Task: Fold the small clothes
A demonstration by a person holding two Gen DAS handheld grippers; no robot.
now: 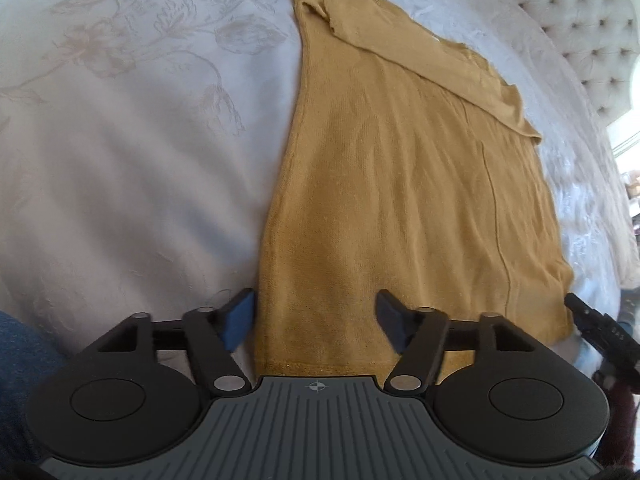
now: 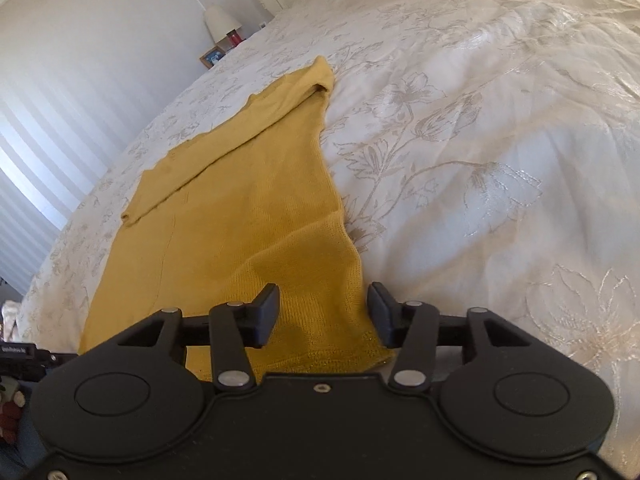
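Observation:
A mustard-yellow knit top (image 1: 392,184) lies flat on the white flowered bedspread (image 1: 120,140), its sleeves folded across the far end. My left gripper (image 1: 316,308) hovers open over the near left corner of the hem, its left finger just off the cloth's edge. In the right wrist view the same top (image 2: 240,216) stretches away, and my right gripper (image 2: 323,300) stands open over the near right hem corner. Neither pair of pads presses on the fabric. The right gripper's tip (image 1: 596,328) shows at the far right of the left wrist view.
A tufted headboard (image 1: 580,20) borders the bed on the right. A lamp (image 2: 220,20) and a small picture frame (image 2: 211,57) stand beyond the far side. Bedspread (image 2: 500,160) spreads wide to the right. Blue denim (image 1: 20,368) shows at the lower left.

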